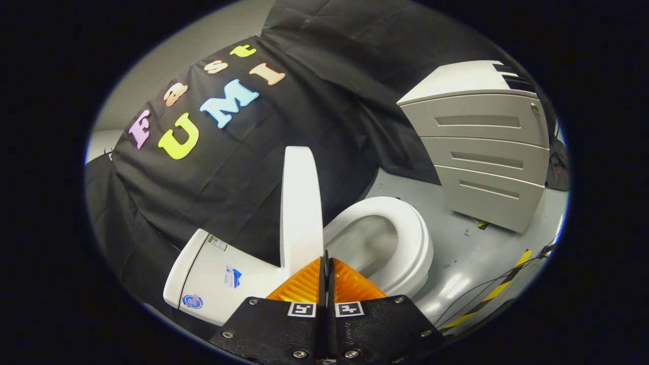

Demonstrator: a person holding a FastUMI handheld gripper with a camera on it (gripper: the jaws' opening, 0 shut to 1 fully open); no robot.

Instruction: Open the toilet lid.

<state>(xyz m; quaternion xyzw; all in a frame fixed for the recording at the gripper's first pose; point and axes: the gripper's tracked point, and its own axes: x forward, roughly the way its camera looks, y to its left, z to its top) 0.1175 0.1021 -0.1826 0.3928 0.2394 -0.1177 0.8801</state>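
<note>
your gripper [326, 263] has its fingers pressed together with nothing between them. just ahead of the tips the toilet lid [302, 203] stands raised, edge-on, leaning back by the tank [218, 284]. beside it the seat [405, 238] rings the open bowl. beyond, a grey drawer cabinet [481, 152] sits on the floor [456, 274].

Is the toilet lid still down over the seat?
No. The lid stands raised, just beyond the closed gripper, leaving the seat uncovered.

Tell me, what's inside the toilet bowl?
With the lid raised, the bowl shows bare white walls. The shut gripper covers its near part.
</note>
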